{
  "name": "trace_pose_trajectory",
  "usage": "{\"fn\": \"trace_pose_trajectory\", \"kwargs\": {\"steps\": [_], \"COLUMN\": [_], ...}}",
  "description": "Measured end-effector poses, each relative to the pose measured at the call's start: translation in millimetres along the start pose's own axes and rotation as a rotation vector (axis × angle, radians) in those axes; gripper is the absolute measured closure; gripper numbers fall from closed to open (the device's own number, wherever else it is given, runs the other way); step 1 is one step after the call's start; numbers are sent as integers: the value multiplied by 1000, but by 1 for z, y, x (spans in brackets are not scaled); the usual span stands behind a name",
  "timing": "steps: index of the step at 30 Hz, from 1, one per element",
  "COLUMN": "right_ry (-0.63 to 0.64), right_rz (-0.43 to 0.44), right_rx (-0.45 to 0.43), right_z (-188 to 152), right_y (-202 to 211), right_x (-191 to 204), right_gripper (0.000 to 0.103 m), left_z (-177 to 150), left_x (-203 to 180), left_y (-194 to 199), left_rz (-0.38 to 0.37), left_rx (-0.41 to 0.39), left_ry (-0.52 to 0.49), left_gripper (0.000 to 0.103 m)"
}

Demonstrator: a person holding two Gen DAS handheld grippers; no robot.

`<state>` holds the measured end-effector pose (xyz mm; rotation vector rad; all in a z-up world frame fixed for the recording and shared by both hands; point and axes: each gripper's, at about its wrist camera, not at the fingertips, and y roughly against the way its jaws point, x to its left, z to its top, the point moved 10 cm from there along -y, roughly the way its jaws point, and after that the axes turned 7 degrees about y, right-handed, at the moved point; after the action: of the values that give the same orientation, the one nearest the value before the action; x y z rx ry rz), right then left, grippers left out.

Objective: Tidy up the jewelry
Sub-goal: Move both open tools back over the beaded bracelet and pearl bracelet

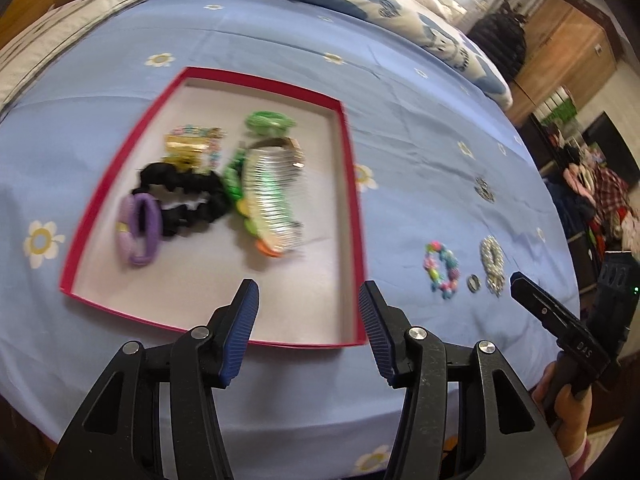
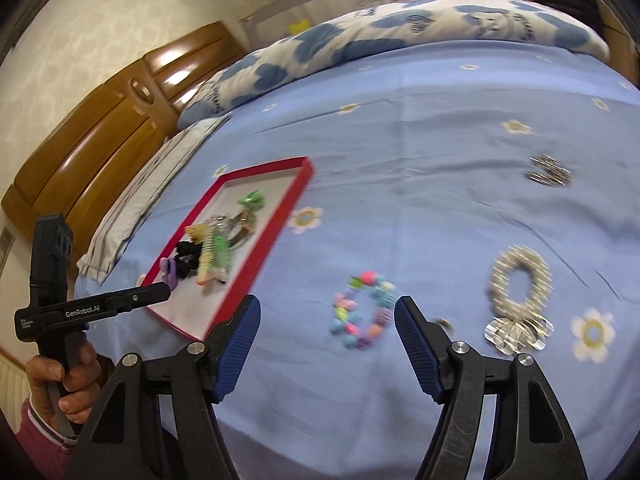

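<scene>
A red-rimmed box lies on the blue bedsheet and holds a purple band, a black scrunchie, a silver comb, green pieces and a gold clip. My left gripper is open and empty above the box's near edge. On the sheet to the right lie a pastel bead bracelet, a small ring, a silver ornament and a silver piece farther off. My right gripper is open and empty, just before the bead bracelet. The box also shows in the right wrist view.
A blue-patterned quilt lies along the far side of the bed. A wooden headboard stands to the left. The bed's near edge runs just under both grippers. Furniture and clothes crowd the room at the right.
</scene>
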<state>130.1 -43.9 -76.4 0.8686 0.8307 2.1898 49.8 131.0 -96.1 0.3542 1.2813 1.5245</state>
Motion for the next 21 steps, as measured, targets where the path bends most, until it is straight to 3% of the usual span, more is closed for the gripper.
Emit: {"fn": "trace_pose_trajectory", "kwargs": {"steps": [12,19,21], "right_ry": [-147,-169,-167], "right_rz": [-117,-152,-162], "right_rx": [-14,-11,-5], "right_z": [-38,-41,-40], "right_y": [34,37,35], "right_x": [-83,-108,-115], "right_gripper": [29,29,29], "left_z": [-24,-30,-30], "left_x": [-69,-99,-106], "left_y": [-27,-47,-52], "left_rz": [-32,-39,-39], "left_rx": [64,97,100], "left_ry": [-135,-185,-200], "left_gripper": [52,52,47]}}
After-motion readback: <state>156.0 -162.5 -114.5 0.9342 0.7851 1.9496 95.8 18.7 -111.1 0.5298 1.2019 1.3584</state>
